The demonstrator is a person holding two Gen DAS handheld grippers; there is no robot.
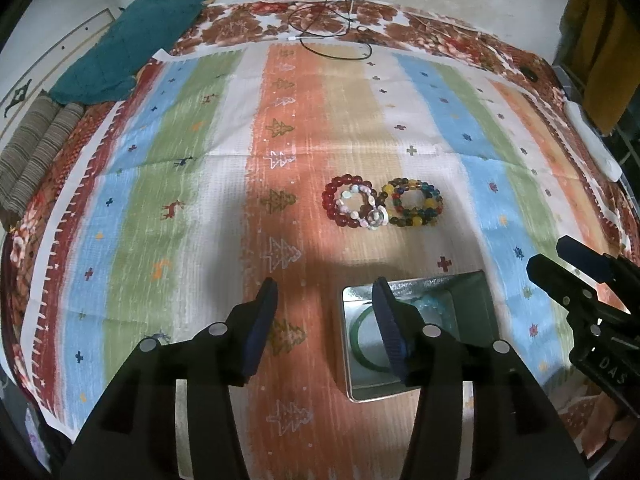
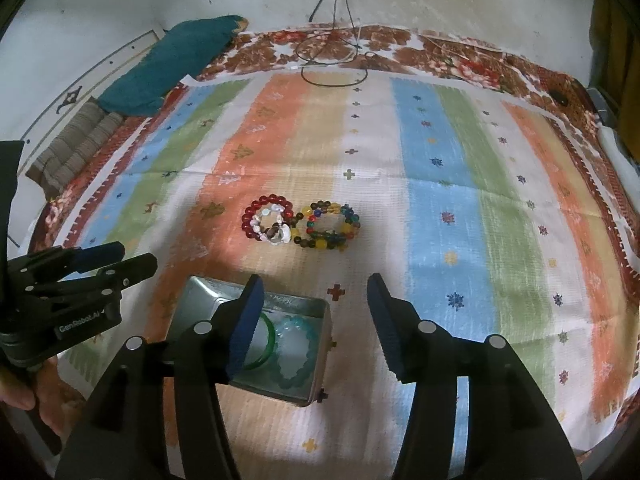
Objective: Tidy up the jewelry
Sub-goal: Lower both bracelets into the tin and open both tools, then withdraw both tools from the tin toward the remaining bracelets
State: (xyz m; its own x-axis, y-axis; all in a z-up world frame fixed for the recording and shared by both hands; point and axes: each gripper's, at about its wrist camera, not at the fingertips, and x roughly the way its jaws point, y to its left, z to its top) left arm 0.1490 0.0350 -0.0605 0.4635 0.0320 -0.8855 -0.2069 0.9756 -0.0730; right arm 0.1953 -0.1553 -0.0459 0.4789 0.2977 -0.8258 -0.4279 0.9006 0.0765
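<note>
A small open metal tin (image 2: 200,292) (image 1: 476,300) sits on the striped cloth and holds a green bangle (image 2: 267,340) (image 1: 362,330) and a pale aqua bead bracelet (image 2: 298,354). Beyond it lie a dark red bead bracelet (image 2: 250,220) (image 1: 332,204), a white shell bracelet (image 2: 276,226) (image 1: 366,206) overlapping it, and multicoloured bead bracelets (image 2: 332,226) (image 1: 414,206). My left gripper (image 1: 326,324) is open and empty just left of and over the tin. My right gripper (image 2: 316,320) is open and empty above the tin's right side.
A teal cloth (image 1: 136,44) and a rolled striped fabric (image 1: 36,148) lie at the far left. Black cables (image 1: 332,28) trail over the far edge by the wall. A white object (image 1: 592,140) lies along the right edge.
</note>
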